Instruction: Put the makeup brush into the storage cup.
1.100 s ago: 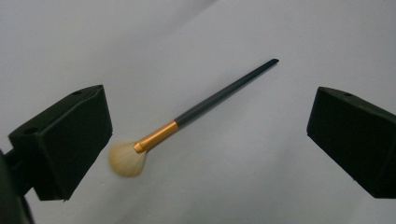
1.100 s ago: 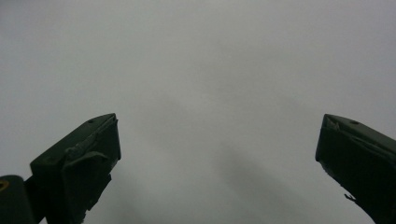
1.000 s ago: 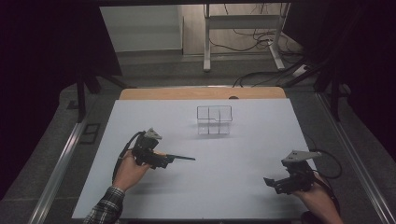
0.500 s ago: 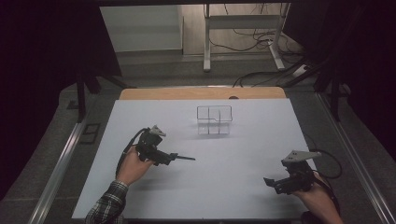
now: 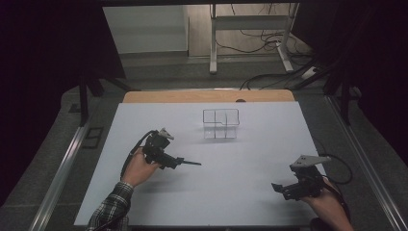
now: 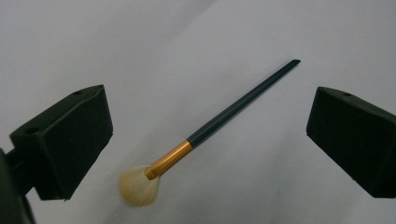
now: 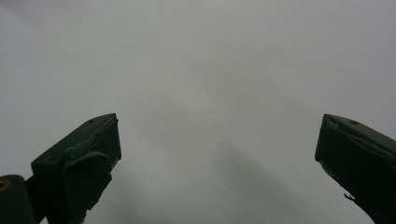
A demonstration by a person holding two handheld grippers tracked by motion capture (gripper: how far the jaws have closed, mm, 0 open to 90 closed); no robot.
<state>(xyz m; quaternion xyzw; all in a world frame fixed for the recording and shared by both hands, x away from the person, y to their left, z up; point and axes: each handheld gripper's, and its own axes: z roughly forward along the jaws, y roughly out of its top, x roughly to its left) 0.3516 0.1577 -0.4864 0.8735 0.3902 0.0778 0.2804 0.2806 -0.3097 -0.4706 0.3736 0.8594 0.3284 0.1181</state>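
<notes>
The left gripper sits over the near-left part of the white surface, held in the person's left hand, whose sleeve is plaid. Its fingers stand wide apart, with a brush lying on the surface between them, touching neither. The brush has a pale bristle head, a gold ferrule and a dark slim handle that points to the right in the high view. A clear compartmented box stands farther off, near the middle of the far side. The right gripper rests at the near-right corner, well apart from the brush; its fingers are also spread apart over bare surface.
</notes>
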